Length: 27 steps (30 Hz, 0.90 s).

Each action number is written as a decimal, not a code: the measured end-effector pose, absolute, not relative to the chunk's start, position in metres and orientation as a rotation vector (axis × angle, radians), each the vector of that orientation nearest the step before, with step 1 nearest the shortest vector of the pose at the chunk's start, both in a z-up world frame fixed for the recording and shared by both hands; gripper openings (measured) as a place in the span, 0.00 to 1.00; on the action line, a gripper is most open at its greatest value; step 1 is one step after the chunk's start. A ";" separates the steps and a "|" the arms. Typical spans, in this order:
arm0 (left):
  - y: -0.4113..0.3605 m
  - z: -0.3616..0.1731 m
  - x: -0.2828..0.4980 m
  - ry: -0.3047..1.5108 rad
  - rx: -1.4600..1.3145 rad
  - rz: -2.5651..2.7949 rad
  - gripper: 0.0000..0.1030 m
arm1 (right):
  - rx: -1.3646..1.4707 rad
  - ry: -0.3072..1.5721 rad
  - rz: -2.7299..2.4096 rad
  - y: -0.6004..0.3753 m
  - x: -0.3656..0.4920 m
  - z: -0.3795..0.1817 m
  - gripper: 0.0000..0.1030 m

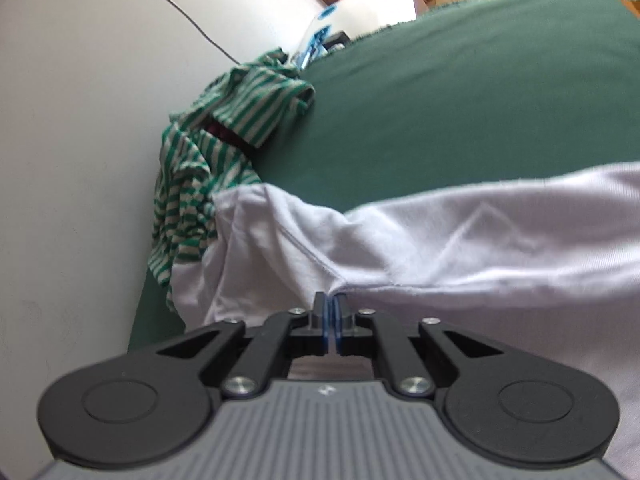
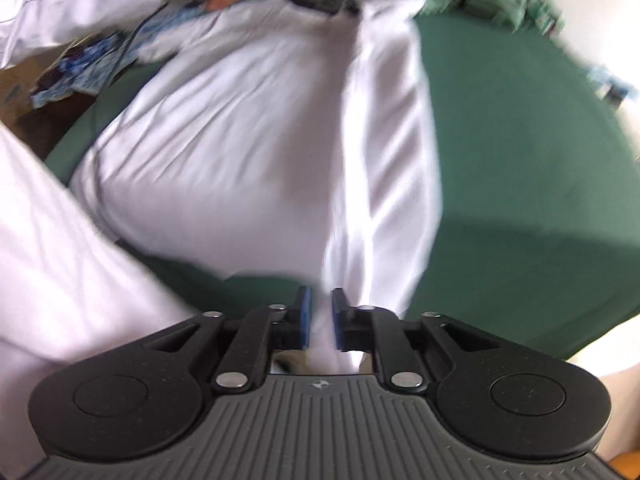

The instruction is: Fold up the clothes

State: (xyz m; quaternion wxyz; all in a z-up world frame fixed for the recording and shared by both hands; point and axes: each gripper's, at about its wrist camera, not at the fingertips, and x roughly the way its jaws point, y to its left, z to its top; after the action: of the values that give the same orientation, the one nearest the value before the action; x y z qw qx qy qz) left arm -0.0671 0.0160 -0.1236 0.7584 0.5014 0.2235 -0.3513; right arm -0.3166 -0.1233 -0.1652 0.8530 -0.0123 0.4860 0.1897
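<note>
You have two garments on the green cloth-covered tabletop point(image 1: 460, 92): one soft white shirt point(image 1: 440, 240) spread and creased across it, and one crumpled green-and-white striped shirt point(image 1: 208, 152) bunched by the wall. Your left gripper point(image 1: 330, 306) is pinched tight on a seamed edge of the white shirt. Your right gripper point(image 2: 321, 304) clamps a thick fold of the same shirt between its blue pads point(image 2: 306, 316).

Green cloth-covered table point(image 1: 460, 92), white wall point(image 1: 80, 120), cable point(image 1: 180, 12)
</note>
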 end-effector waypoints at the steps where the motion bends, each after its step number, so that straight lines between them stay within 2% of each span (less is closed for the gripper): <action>1: 0.018 -0.127 -0.068 0.495 1.095 -0.768 0.06 | -0.027 1.003 0.373 -0.125 -0.319 -0.164 0.12; 3: 0.021 -0.132 -0.071 0.490 1.103 -0.765 0.06 | -0.030 0.965 0.320 -0.128 -0.323 -0.161 0.16; 5: 0.023 -0.134 -0.074 0.484 1.099 -0.764 0.06 | -0.033 0.926 0.268 -0.131 -0.327 -0.158 0.30; 7: 0.023 -0.134 -0.074 0.485 1.091 -0.761 0.07 | -0.032 0.893 0.230 -0.132 -0.328 -0.159 0.37; 10: 0.022 -0.135 -0.073 0.489 1.090 -0.755 0.07 | -0.046 0.879 0.226 -0.116 -0.315 -0.174 0.37; 12: 0.021 -0.136 -0.073 0.488 1.093 -0.752 0.07 | -0.098 0.887 0.202 -0.103 -0.307 -0.187 0.28; 13: 0.022 -0.135 -0.074 0.486 1.094 -0.755 0.07 | -0.107 0.909 0.203 -0.101 -0.306 -0.189 0.02; 19: 0.032 -0.124 -0.073 0.499 1.035 -0.794 0.10 | -0.046 0.939 0.318 -0.097 -0.323 -0.167 0.03; 21: 0.033 -0.128 -0.072 0.507 1.038 -0.800 0.10 | -0.037 0.956 0.347 -0.092 -0.323 -0.166 0.14; 22: 0.033 -0.131 -0.072 0.512 1.047 -0.801 0.10 | -0.039 0.998 0.352 -0.089 -0.320 -0.173 0.35; 23: 0.033 -0.134 -0.072 0.507 1.056 -0.802 0.10 | -0.042 1.040 0.357 -0.086 -0.318 -0.180 0.47; 24: 0.033 -0.136 -0.074 0.498 1.065 -0.803 0.11 | -0.045 1.081 0.361 -0.083 -0.315 -0.188 0.42; 25: 0.034 -0.135 -0.075 0.494 1.067 -0.805 0.11 | -0.045 1.089 0.362 -0.082 -0.315 -0.188 0.27; 26: 0.036 -0.133 -0.075 0.496 1.058 -0.810 0.13 | -0.042 1.064 0.358 -0.085 -0.318 -0.181 0.21; 27: 0.038 -0.132 -0.074 0.502 1.044 -0.812 0.14 | -0.024 1.031 0.347 -0.089 -0.320 -0.172 0.21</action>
State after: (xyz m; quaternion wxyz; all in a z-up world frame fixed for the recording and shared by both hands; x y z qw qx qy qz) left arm -0.0742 0.0385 -0.1316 0.7600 0.4797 0.2305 -0.3730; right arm -0.3202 -0.0888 -0.1725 0.8557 -0.0112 0.4903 0.1650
